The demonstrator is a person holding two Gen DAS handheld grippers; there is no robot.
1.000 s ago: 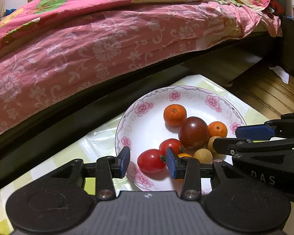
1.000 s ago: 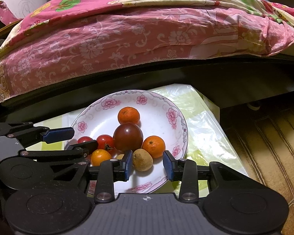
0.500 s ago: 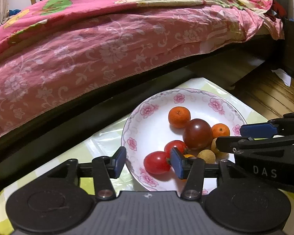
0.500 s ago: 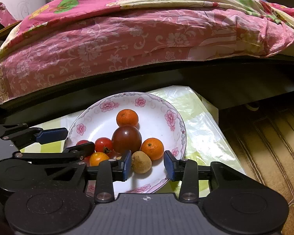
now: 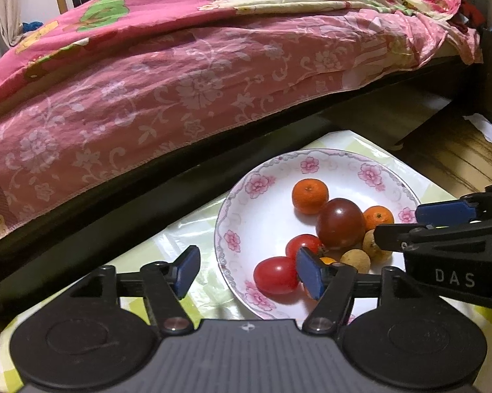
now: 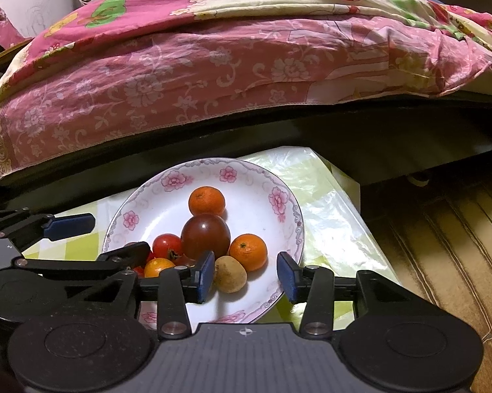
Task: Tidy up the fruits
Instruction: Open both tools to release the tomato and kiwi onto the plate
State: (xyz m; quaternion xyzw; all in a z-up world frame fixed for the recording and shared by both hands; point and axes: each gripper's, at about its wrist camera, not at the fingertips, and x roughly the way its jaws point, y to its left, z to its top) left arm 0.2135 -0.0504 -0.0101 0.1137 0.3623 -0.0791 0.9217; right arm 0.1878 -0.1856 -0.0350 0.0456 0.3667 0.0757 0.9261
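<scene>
Left wrist view: the left gripper [image 5: 247, 273] has its jaws spread wide and holds nothing. It hangs low over the near rim of the floral plate [image 5: 246, 193], which sits on a surface covered in green-checked plastic [image 5: 167, 239] beside a bed with a pink floral quilt [image 5: 180, 75]. The fruit is all on the plate: a red cherry tomato [image 5: 275, 275] lies between the jaws, and beyond it are a second tomato [image 5: 303, 245], a dark tomato [image 5: 340, 223], two mandarins [image 5: 310, 195], and a pale longan [image 5: 355, 260]. The other tool's body reads "DAS".

Right wrist view: the right gripper [image 6: 244, 275] is also spread and empty, low over the plate with a brown longan [image 6: 230, 274] just inside its left jaw.

The fruit looks gathered already, so the step is either picking or backing off; I cannot tell which. A pick would call for closing gently, since tomatoes bruise and roll.
</scene>
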